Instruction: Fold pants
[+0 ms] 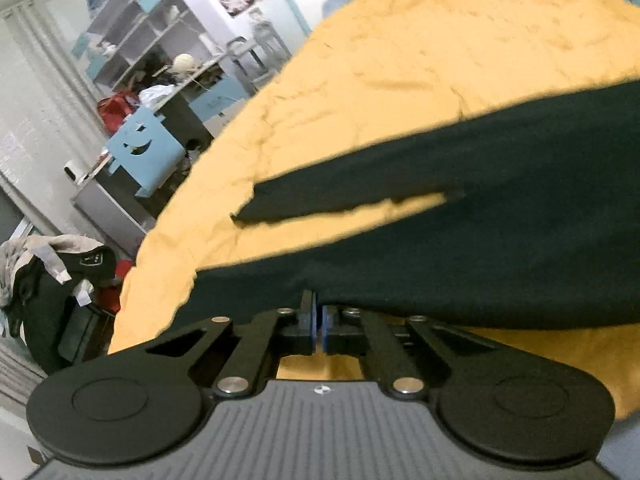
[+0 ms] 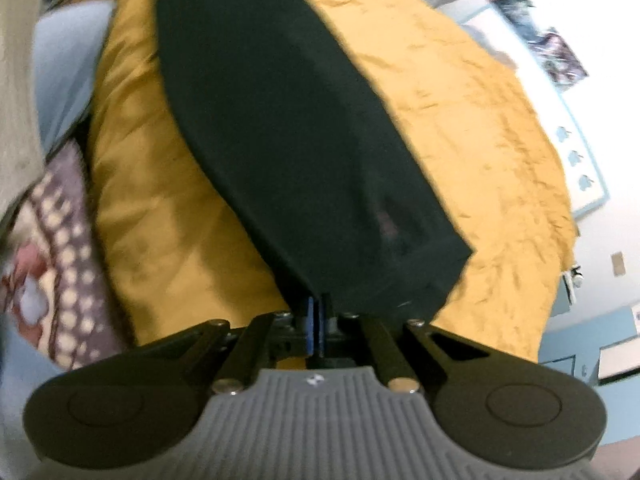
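The dark pants (image 1: pixel 460 216) lie stretched across a wrinkled mustard-yellow bedspread (image 1: pixel 420 60), which serves as the landmark here. In the left wrist view the two legs run side by side over the bedspread, with a thin yellow strip of it showing between them; the far leg ends in a cuff toward the bedspread's left edge. The near edge of the fabric lifts off the bedspread where the left hand-held gripper (image 1: pixel 319 316) pinches it, its blue-padded fingers drawn almost together on the cloth.

In the right wrist view the pants (image 2: pixel 288 128) run away from the camera along the bedspread (image 2: pixel 472 128), and the banded end sits nearest. The right hand-held gripper (image 2: pixel 318 316) is closed tight on that end's lower edge, the cloth draped over its fingertips.

Beyond the bedspread's left edge, in the left wrist view, stand a white shelf unit (image 1: pixel 152 36), a light blue chair back (image 1: pixel 144 152) with a smiling cut-out, and a heap of clothes (image 1: pixel 52 276). Beside the bedspread in the right wrist view lies a patterned, dotted blanket (image 2: pixel 56 264).
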`<state>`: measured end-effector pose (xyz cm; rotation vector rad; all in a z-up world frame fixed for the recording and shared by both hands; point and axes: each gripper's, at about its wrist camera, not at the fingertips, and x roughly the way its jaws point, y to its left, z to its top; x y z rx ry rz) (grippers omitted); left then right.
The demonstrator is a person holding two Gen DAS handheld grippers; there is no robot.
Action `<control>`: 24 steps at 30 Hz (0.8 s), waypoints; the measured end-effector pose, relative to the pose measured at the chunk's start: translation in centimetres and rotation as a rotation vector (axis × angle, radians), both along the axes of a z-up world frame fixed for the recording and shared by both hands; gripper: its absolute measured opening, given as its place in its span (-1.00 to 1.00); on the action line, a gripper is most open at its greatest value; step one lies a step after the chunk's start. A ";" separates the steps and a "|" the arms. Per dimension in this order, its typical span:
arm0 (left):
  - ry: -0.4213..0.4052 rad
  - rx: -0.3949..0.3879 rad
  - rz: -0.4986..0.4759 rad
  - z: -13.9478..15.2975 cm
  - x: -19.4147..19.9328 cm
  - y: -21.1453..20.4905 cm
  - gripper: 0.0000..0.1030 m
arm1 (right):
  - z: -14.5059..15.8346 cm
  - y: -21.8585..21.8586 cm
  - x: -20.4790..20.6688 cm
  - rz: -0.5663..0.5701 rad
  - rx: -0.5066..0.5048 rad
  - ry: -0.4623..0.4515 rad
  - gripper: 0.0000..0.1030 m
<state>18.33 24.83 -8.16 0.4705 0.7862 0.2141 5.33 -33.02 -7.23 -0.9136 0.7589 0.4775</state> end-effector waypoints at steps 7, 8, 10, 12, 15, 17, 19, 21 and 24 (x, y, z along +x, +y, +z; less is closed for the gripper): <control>-0.049 0.014 0.050 2.9 4.7 -1.3 -0.97 | 4.5 -1.3 5.8 -0.096 0.109 -0.068 -1.00; -0.052 0.018 0.058 3.3 5.6 -1.5 -0.97 | 4.8 -1.4 6.8 -0.101 0.121 -0.071 -1.00; -0.053 0.029 0.068 3.9 7.4 -1.8 -0.97 | 5.3 -1.9 9.2 -0.114 0.136 -0.083 -1.00; -0.050 0.032 0.083 4.4 9.2 -2.1 -0.97 | 5.5 -2.2 11.8 -0.131 0.140 -0.087 -1.00; -0.024 0.034 0.104 4.7 12.4 -2.3 -0.97 | 5.2 -2.7 16.3 -0.172 0.163 -0.061 -1.00; -0.004 0.055 0.106 4.2 14.1 -2.7 -0.97 | 4.9 -3.1 19.2 -0.188 0.180 -0.038 -1.00; 0.032 0.080 0.109 3.3 16.2 -3.1 -0.97 | 4.0 -3.2 22.2 -0.196 0.183 -0.017 -1.00; 0.061 0.084 0.124 2.4 17.9 -3.4 -0.97 | 2.7 -3.4 24.8 -0.213 0.190 0.004 -1.00; 0.103 0.102 0.136 0.8 20.5 -3.7 -0.97 | 0.4 -3.6 28.5 -0.237 0.200 0.047 -1.00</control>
